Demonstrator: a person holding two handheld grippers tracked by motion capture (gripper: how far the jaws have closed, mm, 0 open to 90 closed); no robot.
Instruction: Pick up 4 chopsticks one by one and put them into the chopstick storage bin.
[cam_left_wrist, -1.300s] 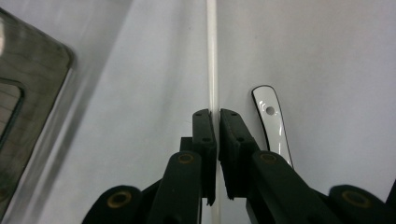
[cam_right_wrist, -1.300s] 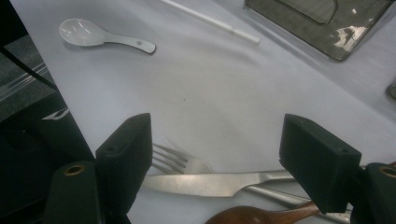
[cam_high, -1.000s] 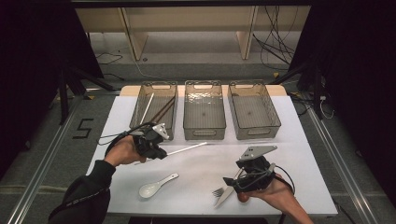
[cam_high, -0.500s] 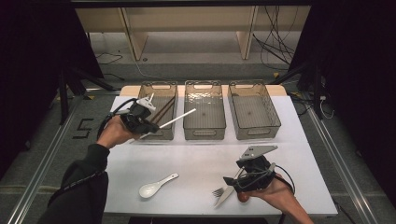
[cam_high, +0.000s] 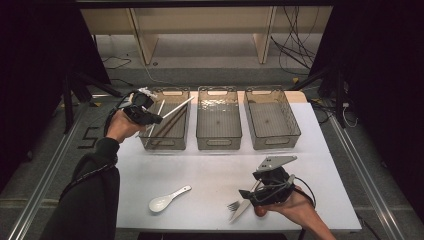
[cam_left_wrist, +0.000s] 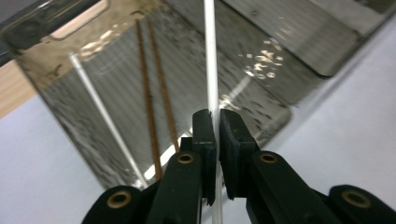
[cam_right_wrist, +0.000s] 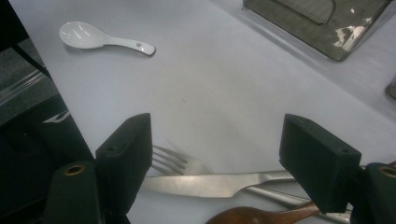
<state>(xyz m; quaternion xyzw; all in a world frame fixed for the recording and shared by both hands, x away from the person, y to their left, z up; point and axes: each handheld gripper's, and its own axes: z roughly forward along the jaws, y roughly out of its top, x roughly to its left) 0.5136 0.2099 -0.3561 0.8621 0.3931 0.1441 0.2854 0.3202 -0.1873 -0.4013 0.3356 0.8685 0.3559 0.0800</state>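
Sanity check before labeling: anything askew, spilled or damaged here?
Nothing spilled or damaged. The white chopstick clamped in the left gripper sticks out slantwise over the left bin, not yet laid beside the brown pair. Knife lies across the fork.

The left gripper (cam_high: 150, 116) hangs over the counter's (cam_high: 210, 170) far left corner, its fingers clamped on a white chopstick (cam_high: 177, 107) that slants out over the left bin (cam_high: 167, 142), where more chopsticks (cam_high: 167, 127) lie. The middle bin (cam_high: 218, 142) and right bin (cam_high: 272, 140) line the far edge. Near the front edge lie a white spoon (cam_high: 167, 199) and, toward the front right corner, a fork (cam_high: 234, 205) and knife (cam_high: 242, 210) under the right gripper (cam_high: 252, 196), fingers apart.
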